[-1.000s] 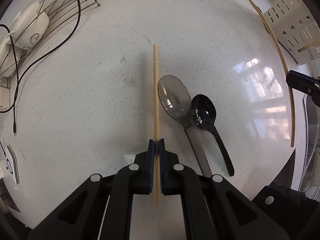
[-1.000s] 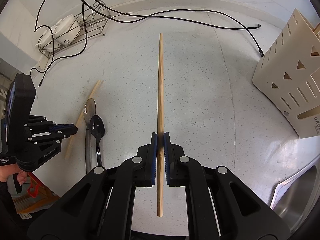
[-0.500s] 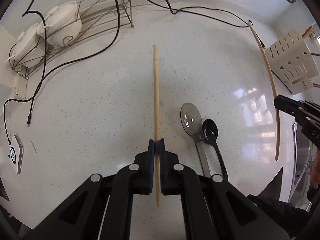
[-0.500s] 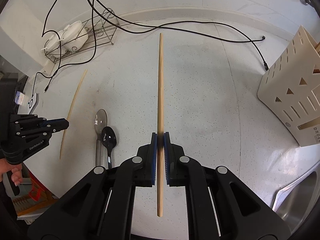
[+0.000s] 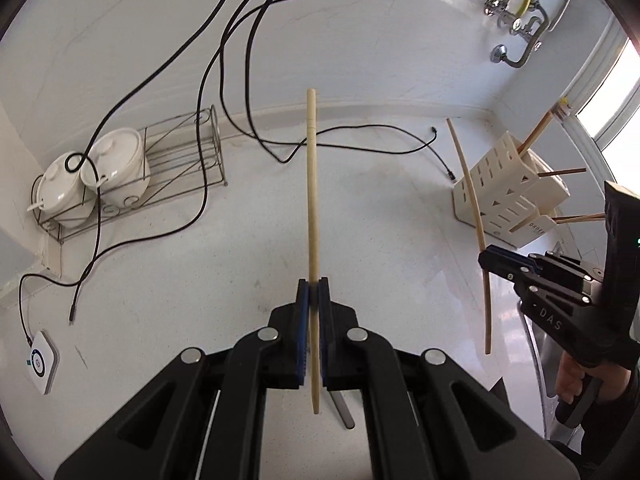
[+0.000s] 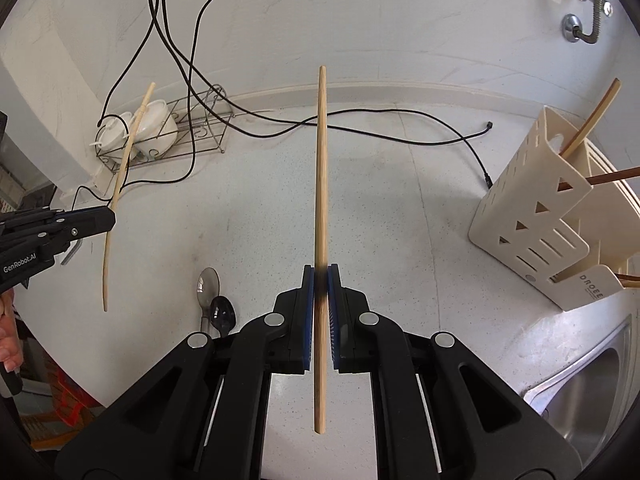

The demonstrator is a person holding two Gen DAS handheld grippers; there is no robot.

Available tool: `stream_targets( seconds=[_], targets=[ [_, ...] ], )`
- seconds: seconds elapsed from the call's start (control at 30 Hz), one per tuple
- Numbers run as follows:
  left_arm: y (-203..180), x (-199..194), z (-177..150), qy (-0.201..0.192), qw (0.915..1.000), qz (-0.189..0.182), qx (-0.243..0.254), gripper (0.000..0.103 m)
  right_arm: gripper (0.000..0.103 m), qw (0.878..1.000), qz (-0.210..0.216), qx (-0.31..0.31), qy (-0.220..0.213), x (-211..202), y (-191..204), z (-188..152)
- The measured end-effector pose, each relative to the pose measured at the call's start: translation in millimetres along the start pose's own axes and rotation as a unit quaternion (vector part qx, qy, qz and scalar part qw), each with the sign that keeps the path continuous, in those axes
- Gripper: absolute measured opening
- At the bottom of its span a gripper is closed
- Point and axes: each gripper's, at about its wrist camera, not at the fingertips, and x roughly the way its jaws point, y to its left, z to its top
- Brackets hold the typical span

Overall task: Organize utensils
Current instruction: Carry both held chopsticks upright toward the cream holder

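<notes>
Both wrist views look obliquely down, sharing the counter (image 5: pixel 360 216) and rack (image 6: pixel 172 136).

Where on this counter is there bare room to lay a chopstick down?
The widest bare patch of counter lies between the black cable at the back, the cream utensil holder on the right and the two spoons on the left. It is crowded back left, where cables loop around the wire rack; the sink closes off the near right.
</notes>
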Motion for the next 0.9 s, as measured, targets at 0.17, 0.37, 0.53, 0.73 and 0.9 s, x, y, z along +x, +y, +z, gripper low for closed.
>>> stream_targets(
  seconds=[0.17, 0.37, 0.53, 0.73, 0.9],
  targets=[
    [-22, -14, 18, -0.029, 0.999, -0.021, 0.027, 0.004, 0.006, 0.999, -0.008, 0.025, -0.038, -27, -20, 1],
    [-54, -23, 42, -0.064, 0.9952, -0.051, 0.053, 0.004, 0.006, 0.994, -0.029, 0.048, -0.094, -65, -44, 1],
    [-89, -34, 62, -0.098, 0.9886, -0.075, 0.086, 0.004, 0.006, 0.986, -0.039, 0.061, -0.148, -98, -66, 0],
    [-130, -34, 83, -0.122, 0.9801, -0.1, 0.121, 0.004, 0.006, 0.976, -0.045, 0.094, -0.193, -126, -104, 2],
    [-159, -23, 97, -0.127, 0.9753, -0.119, 0.137, 0.004, 0.006, 0.965, -0.055, 0.121, -0.226, -142, -137, 4]
  ],
)
